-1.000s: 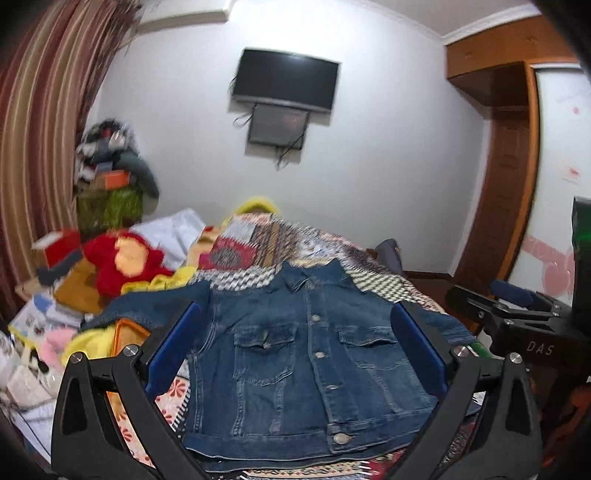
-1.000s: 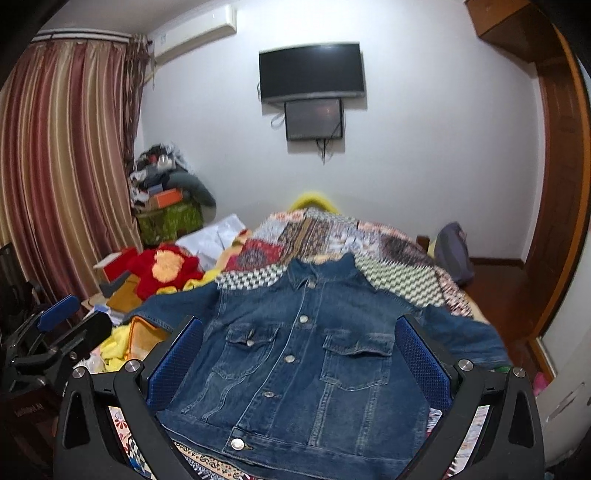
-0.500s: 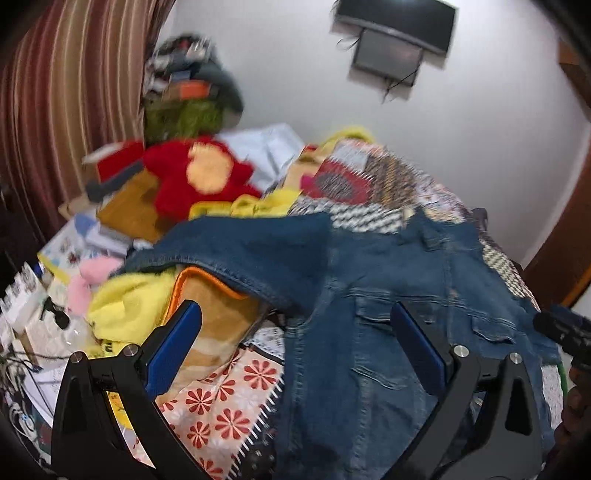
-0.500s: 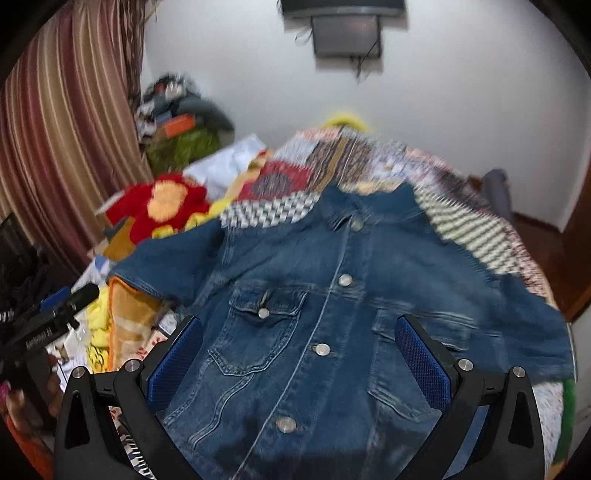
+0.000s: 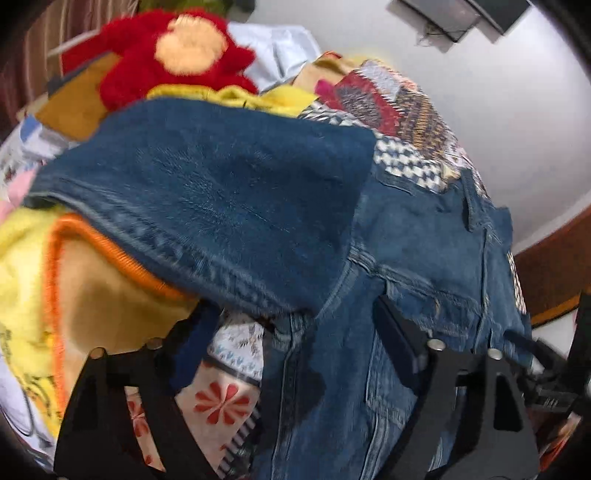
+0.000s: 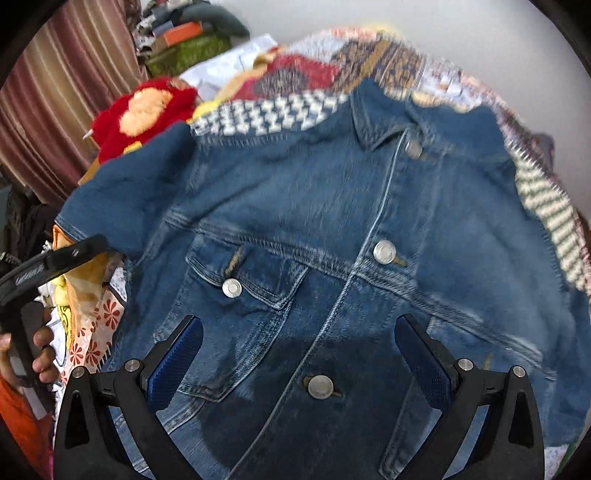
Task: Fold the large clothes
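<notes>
A blue denim jacket (image 6: pixel 332 206) lies front up, buttoned, on a patchwork bedspread (image 6: pixel 266 110). Its left sleeve (image 5: pixel 207 192) stretches out over a yellow blanket. My left gripper (image 5: pixel 295 343) hangs low over the jacket's side edge below that sleeve. Its jaws are closing, with the denim edge between the fingers (image 5: pixel 399 339) but not pinched. My right gripper (image 6: pixel 299 354) stands open just above the jacket front, straddling the button line beside the chest pocket (image 6: pixel 240 280). In the right wrist view the left gripper (image 6: pixel 55 262) shows at the left edge, held by a hand (image 6: pixel 40 354).
A red plush toy (image 5: pixel 173 48) and a yellow blanket with orange trim (image 5: pixel 37 258) lie left of the jacket. A striped curtain (image 6: pixel 74 74) and piled boxes (image 6: pixel 184 48) stand at the back left. A dark screen (image 5: pixel 461 14) hangs on the white wall.
Both grippers have dropped toward the jacket and tipped downward. The left one has swung over to the sleeve side and its jaws stand narrower. The right one stays wide.
</notes>
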Demonstrator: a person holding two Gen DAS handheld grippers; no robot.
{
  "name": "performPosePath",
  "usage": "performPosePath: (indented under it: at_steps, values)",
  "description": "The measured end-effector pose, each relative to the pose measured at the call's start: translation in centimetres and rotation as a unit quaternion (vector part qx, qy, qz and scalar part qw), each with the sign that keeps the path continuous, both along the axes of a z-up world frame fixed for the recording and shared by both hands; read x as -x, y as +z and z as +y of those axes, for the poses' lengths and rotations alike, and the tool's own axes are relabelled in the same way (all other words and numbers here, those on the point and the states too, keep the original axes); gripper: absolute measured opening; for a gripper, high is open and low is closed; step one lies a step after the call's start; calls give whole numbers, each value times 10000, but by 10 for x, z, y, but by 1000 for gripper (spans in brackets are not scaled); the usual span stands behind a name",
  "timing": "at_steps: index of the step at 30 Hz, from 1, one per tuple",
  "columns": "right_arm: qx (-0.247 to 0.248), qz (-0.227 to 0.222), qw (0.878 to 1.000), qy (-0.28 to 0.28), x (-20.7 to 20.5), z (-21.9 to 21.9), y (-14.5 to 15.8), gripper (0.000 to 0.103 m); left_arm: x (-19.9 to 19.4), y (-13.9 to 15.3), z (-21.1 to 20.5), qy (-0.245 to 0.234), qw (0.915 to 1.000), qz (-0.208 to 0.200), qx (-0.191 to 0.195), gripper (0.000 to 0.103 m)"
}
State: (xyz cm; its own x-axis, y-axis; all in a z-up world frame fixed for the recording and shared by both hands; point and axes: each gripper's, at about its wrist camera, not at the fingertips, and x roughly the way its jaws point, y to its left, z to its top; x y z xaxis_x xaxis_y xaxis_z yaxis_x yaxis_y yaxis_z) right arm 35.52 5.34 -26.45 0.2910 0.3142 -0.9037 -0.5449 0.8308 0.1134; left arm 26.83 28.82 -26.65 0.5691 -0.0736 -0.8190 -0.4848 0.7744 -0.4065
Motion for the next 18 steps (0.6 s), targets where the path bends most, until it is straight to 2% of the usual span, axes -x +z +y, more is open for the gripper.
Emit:
performPosePath:
  at_steps: [2, 4, 7, 9, 13, 15, 18]
  values:
    - [76, 107, 9999, -18, -5, 0, -9, 103, -7, -8, 6, 146, 9998, 48, 129, 62]
    - [93, 160, 9998, 21, -5, 2, -15, 103, -11, -13, 11, 316, 9994, 106, 101, 40]
    - [98, 230, 9996, 98, -2, 3, -21, 103, -14, -13, 13, 435, 9989, 76, 140, 22]
    - [87, 233, 9996, 134, 0, 3, -20, 103, -13, -6, 6, 425, 9991, 2, 76, 15]
    - [-15, 192, 9997, 140, 1, 2, -11, 103, -15, 21, -9, 268, 9992, -283, -23, 12]
    - [-111, 133, 9998, 125, 3, -2, -2, 103, -17, 42, -19, 203, 9985, -437, -274, 12]
    - [-238, -33, 9997, 79, 6, -11, 15, 103, -28, 72, -38, -20, 9941, -642, -873, 12]
